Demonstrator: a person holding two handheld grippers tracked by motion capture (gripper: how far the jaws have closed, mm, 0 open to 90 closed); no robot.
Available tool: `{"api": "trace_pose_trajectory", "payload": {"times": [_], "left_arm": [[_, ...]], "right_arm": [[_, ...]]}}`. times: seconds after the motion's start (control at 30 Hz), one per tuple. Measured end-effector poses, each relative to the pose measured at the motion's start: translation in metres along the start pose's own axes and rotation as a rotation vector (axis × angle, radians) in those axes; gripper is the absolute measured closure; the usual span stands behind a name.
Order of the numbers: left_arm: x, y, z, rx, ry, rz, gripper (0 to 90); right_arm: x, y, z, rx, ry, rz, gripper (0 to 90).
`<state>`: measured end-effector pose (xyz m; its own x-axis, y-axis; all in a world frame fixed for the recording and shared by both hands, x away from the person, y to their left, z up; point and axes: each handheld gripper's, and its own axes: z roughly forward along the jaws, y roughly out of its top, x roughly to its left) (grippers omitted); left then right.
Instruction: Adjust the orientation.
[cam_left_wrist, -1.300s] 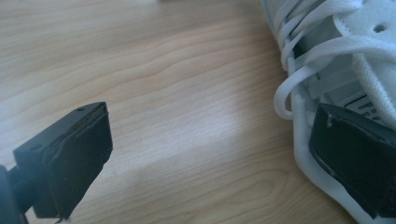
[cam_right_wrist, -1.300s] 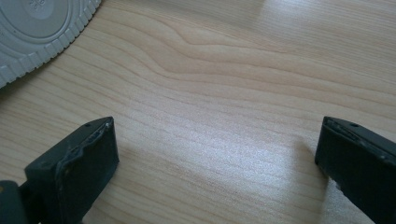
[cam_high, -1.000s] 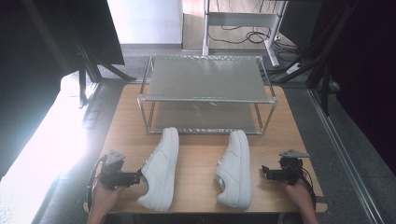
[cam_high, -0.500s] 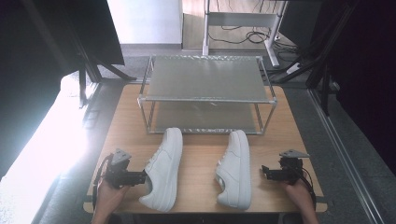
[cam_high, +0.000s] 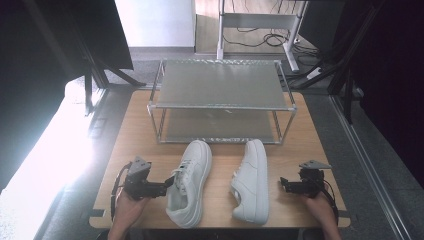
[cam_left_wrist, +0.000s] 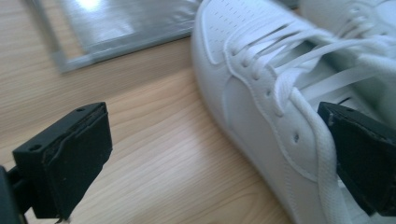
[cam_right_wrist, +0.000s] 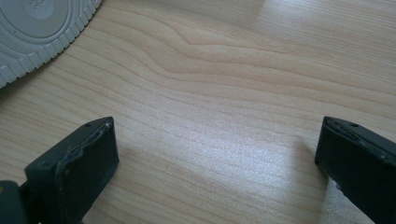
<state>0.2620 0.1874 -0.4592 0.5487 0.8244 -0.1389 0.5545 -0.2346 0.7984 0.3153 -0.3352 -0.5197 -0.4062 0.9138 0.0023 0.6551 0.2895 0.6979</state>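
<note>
White left sneaker lies lower centre on the desk, the spread left claw at its laced side. For a firm pinch, one jaw should slip inside the collar. Right claw, spread, waits beside the right sneaker.

1. No text, brand, number or sign can be read in any of the views.
2. The sole of the right shoe, at the upper left of the right gripper view, bears a round moulded emblem with small raised marks at the frame's top edge; they are cut off and too blurred to read.
3. The left shoe bears no readable label.
</note>
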Motion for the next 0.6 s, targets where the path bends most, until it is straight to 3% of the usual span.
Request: {"api": "trace_pose_trajectory", "payload": {"times": [0.2,0.27,0.37,0.6], "left_arm": [[-0.022,0.009,0.015,0.023,-0.039,0.044,0.0],[-0.03,0.01,0.023,0.051,0.0,0.082,0.0],[-0.028,0.009,0.024,0.048,-0.008,0.064,0.0],[-0.032,0.012,0.019,0.025,-0.009,0.065,0.0]], "right_arm": [[0.0,0.0,0.0,0.0,0.0,0.0,0.0],[0.0,0.0,0.0,-0.001,0.0,0.0,0.0],[0.0,0.0,0.0,-0.001,0.001,0.0,0.0],[0.0,0.0,0.0,0.0,0.001,-0.001,0.0]]}}
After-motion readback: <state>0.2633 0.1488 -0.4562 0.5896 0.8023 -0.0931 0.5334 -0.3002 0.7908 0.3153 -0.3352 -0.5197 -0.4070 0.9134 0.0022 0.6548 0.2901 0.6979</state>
